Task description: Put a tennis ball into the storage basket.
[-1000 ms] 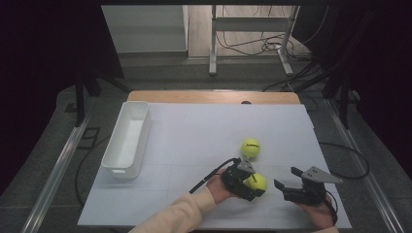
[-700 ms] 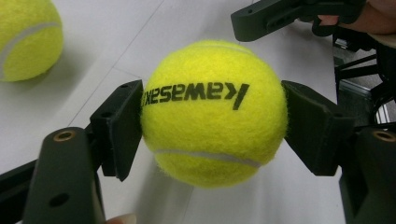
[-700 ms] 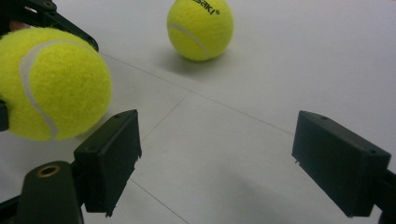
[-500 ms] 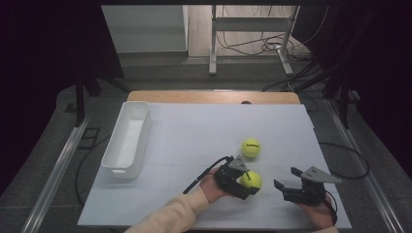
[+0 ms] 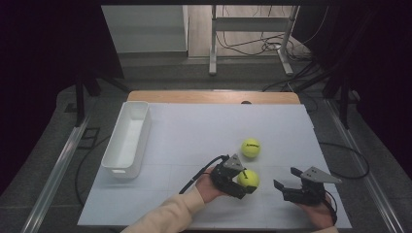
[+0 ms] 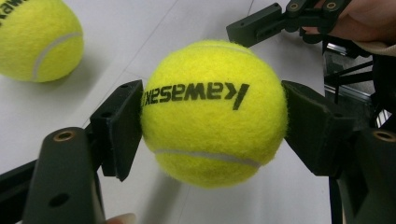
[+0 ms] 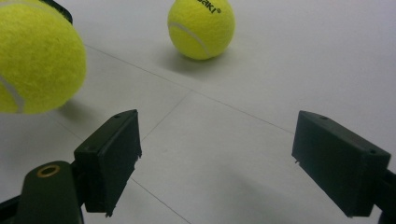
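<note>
Your left gripper (image 5: 241, 178) squeezed one tennis ball (image 5: 248, 178), with the white bin (image 5: 127, 138) far off to its left. Your right gripper (image 5: 291, 186) stayed open, holding nothing.

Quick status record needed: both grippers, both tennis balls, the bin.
left gripper: shut on held tennis ball, lifted off the sheet, shadow beneath it
right gripper: open, nothing between its jaws, low over the sheet
second tennis ball: resting on the white sheet, apart from both grippers
white bin: at the sheet's left edge, nothing seen inside
</note>
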`<state>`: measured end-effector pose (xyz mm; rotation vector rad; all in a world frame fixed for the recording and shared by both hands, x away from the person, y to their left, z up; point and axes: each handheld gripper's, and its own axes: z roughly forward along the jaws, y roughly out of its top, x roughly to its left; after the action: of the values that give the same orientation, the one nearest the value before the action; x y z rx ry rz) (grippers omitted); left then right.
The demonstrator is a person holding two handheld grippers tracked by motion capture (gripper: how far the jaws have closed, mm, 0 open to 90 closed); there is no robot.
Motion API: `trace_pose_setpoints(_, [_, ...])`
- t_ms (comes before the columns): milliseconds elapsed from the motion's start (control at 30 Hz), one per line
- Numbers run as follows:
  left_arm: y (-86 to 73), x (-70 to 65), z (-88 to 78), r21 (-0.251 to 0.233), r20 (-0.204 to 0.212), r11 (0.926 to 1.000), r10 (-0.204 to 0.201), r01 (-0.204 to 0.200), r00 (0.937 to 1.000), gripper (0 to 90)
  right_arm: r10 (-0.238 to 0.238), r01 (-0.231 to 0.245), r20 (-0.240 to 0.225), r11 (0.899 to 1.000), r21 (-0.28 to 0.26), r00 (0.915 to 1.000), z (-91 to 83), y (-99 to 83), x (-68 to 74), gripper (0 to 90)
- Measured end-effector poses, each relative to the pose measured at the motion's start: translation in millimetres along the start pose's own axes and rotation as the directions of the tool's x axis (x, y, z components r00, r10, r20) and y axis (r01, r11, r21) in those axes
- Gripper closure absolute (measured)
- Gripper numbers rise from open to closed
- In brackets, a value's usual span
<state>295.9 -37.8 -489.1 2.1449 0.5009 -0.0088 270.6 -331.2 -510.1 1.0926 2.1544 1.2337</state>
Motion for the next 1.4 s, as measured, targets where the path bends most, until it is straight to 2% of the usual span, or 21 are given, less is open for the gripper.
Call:
trace_pose_setpoints(467, [-3.6, 6.2, -23.3, -0.029, -0.021, 0.9996, -0.001, 0.001, 0.9998, 26.2, 0.000, 0.000, 0.001, 1.000, 0.002, 1.0000, 0.2, -0.1, 0.2, 16.1])
trace_pose_setpoints(833, [-4.1, 14.5, -41.9, -0.064, -0.037, 0.9977, -0.026, 0.023, 0.9990, 26.2, -0.002, 0.002, 0.003, 1.000, 0.002, 1.0000, 0.0, -0.1, 0.1, 16.0])
trace_pose_setpoints(1400, [-2.4, 23.0, -59.3, -0.100, -0.050, 0.9942, -0.047, 0.042, 0.9977, 26.2, 0.000, 0.000, 0.006, 1.000, 0.003, 1.0000, -0.1, -0.2, -0.1, 16.1])
